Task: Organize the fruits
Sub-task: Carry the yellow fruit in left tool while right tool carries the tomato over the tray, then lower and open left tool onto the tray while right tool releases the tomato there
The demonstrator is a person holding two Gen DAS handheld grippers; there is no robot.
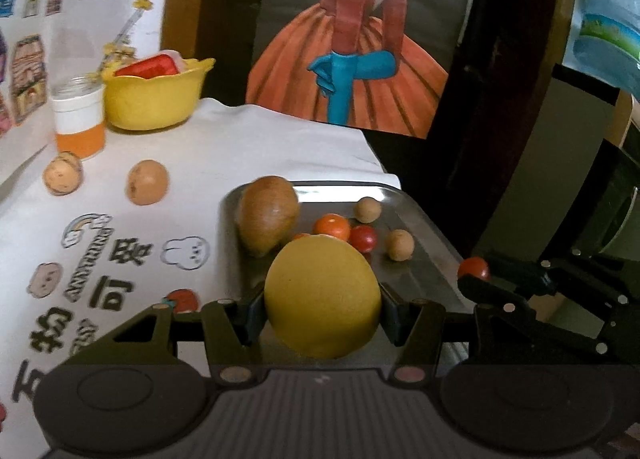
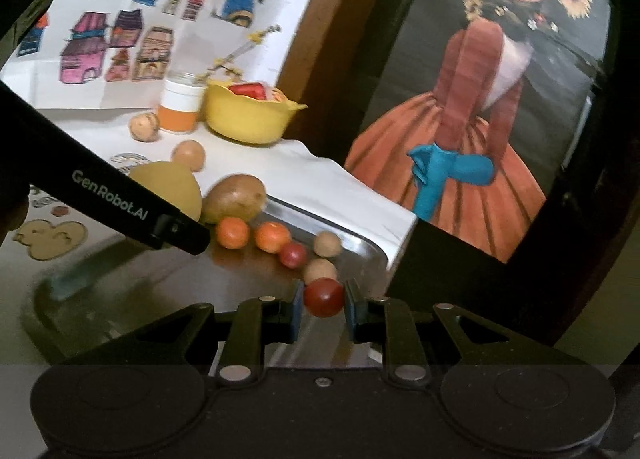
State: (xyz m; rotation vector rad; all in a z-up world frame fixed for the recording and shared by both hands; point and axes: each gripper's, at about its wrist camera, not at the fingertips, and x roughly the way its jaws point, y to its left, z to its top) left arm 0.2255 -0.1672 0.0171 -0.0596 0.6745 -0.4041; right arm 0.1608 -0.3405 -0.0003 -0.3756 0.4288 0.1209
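over the near end of the metal tray [image 1: 424,219], the left gripper [image 1: 322,313] is clamped around a large yellow fruit [image 1: 322,295], its blue pads pressed against both sides of it. just to the right, the right gripper [image 2: 323,305] pinches a small red tomato [image 2: 324,296] between its pads, held near the tray's right rim; in the left wrist view that tomato [image 1: 473,268] shows at the tip of the dark fingers.

on the tray lie a brown potato [image 1: 267,213] at the far left corner, two orange fruits [image 2: 233,232] side by side, another red tomato [image 1: 363,238] just right of them, and two small tan round fruits [image 1: 399,244], one farther back than the other.

farther left, on the white printed tablecloth [image 1: 120,259], two more tan round fruits [image 1: 147,182] sit apart from the tray. behind them stands a white and orange jar [image 1: 79,121], touching or nearly touching a yellow bowl [image 1: 154,97] with something red inside. a painting of a figure in an orange dress [image 1: 348,71] leans behind the table.
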